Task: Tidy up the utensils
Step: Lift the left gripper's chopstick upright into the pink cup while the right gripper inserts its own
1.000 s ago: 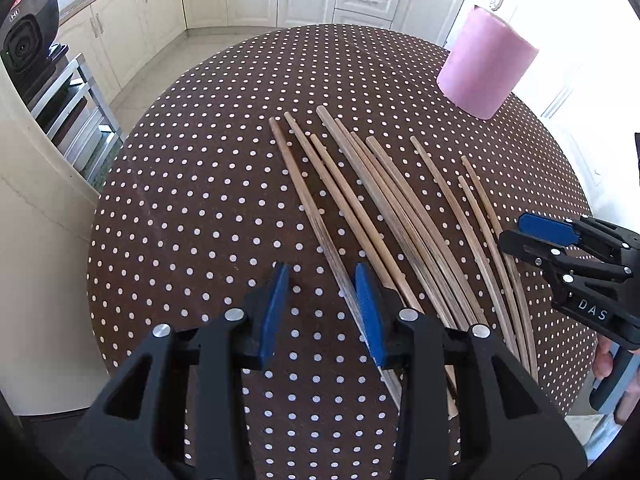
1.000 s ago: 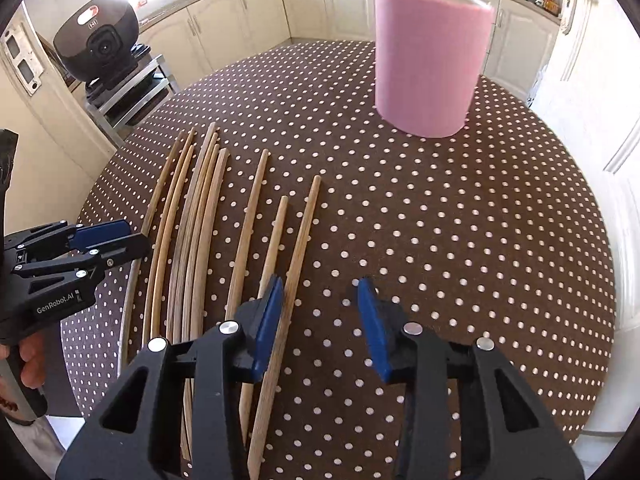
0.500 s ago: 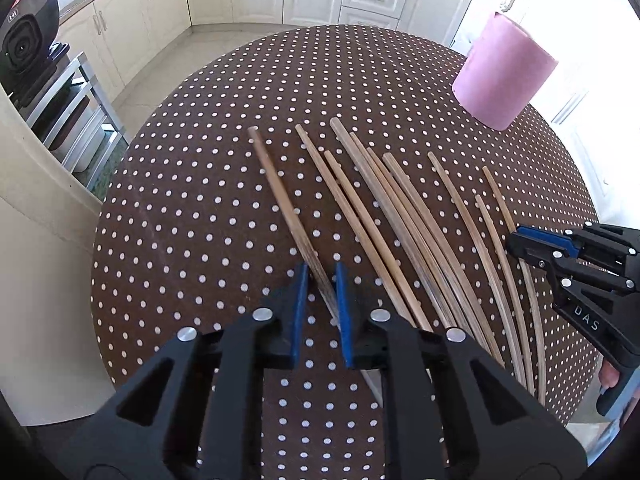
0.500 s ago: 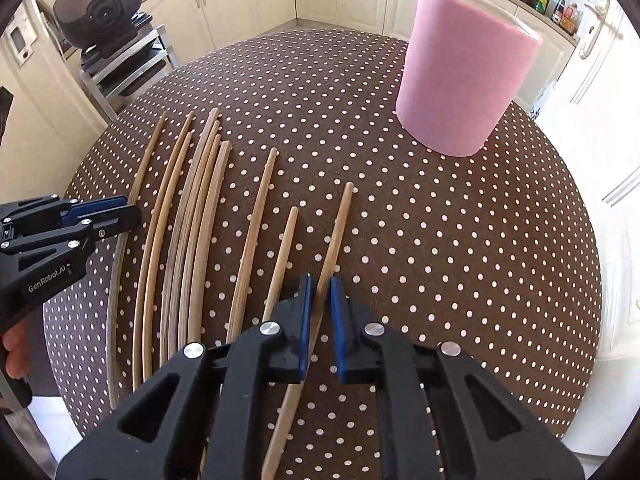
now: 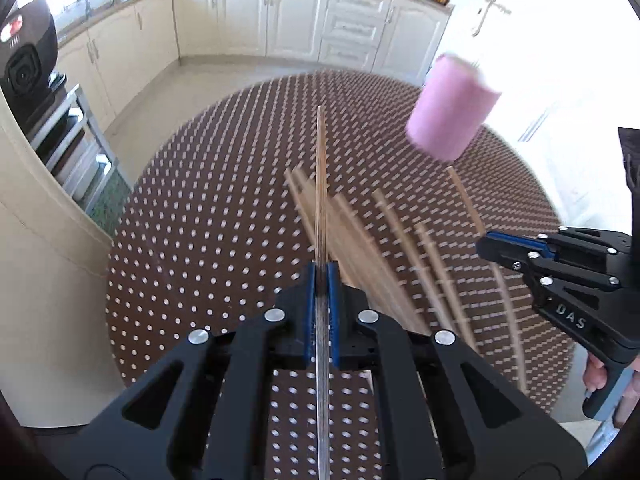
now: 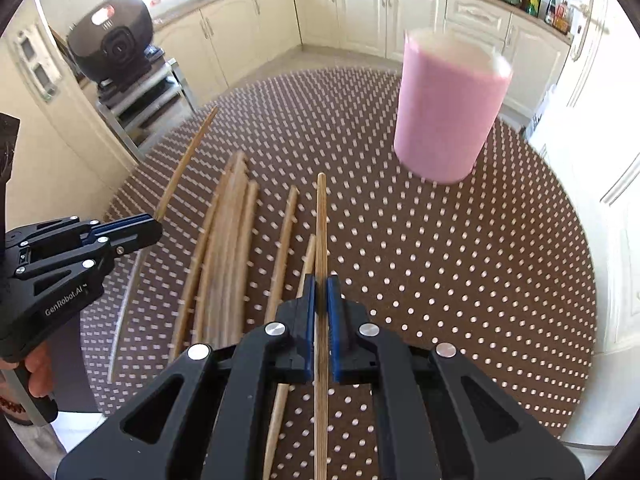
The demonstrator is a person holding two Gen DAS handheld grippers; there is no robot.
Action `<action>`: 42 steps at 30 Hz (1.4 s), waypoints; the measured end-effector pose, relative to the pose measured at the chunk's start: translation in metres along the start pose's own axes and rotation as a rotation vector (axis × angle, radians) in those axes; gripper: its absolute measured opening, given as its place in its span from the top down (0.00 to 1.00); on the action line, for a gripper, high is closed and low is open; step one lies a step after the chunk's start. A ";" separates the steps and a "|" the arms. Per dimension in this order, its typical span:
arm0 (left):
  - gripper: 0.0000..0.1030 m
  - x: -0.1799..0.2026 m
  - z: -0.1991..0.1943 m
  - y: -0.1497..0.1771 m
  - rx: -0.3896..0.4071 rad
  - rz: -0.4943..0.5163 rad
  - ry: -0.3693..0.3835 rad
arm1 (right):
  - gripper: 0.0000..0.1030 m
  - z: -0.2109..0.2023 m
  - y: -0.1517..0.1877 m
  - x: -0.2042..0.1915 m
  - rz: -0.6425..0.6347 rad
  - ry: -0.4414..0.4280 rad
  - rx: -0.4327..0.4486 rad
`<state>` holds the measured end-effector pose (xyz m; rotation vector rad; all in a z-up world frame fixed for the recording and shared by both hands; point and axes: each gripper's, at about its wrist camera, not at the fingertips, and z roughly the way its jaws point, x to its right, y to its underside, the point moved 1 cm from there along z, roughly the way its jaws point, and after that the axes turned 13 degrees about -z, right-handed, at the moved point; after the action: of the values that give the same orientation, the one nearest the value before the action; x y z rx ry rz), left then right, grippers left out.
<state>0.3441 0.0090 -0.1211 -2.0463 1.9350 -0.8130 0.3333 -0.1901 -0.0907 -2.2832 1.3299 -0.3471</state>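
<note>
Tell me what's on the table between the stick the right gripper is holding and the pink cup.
Nothing: in the right wrist view, only bare dotted tablecloth lies between the held stick and the pink cup.

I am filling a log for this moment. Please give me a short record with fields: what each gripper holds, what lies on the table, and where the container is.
left gripper: shut on one chopstick, lifted off the table
right gripper: shut on another chopstick
loose chopsticks: in a row on the table
pink cup: upright, at the far right side, apart from the row
table: round, brown cloth with white dots
</note>
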 end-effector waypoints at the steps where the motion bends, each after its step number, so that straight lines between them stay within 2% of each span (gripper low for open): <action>1: 0.94 0.005 -0.010 -0.001 0.021 0.010 0.012 | 0.95 -0.008 -0.001 -0.001 -0.005 0.005 0.018; 9: 0.94 0.046 -0.078 -0.005 0.204 0.080 0.133 | 0.95 -0.077 -0.011 -0.005 -0.020 0.012 0.183; 16: 0.94 0.076 -0.102 -0.009 0.361 0.124 0.223 | 0.95 -0.120 -0.025 0.007 -0.024 0.043 0.301; 23: 0.94 0.110 -0.104 -0.034 0.502 0.135 0.302 | 0.95 -0.154 -0.038 0.027 -0.018 0.106 0.397; 27: 0.94 0.129 -0.106 -0.053 0.583 0.128 0.315 | 0.95 -0.171 -0.053 0.043 -0.017 0.175 0.456; 31: 0.94 0.144 -0.100 -0.076 0.659 0.118 0.337 | 0.95 -0.178 -0.068 0.056 -0.010 0.207 0.497; 37: 0.94 0.156 -0.083 -0.103 0.716 0.094 0.360 | 0.95 -0.174 -0.084 0.077 0.005 0.260 0.565; 42: 0.94 0.165 -0.065 -0.118 0.755 0.088 0.346 | 0.95 -0.162 -0.089 0.098 0.029 0.289 0.608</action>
<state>0.4088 -0.1237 0.0330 -1.4193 1.4856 -1.6451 0.3776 -0.2820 0.0916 -1.7428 1.1746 -0.9567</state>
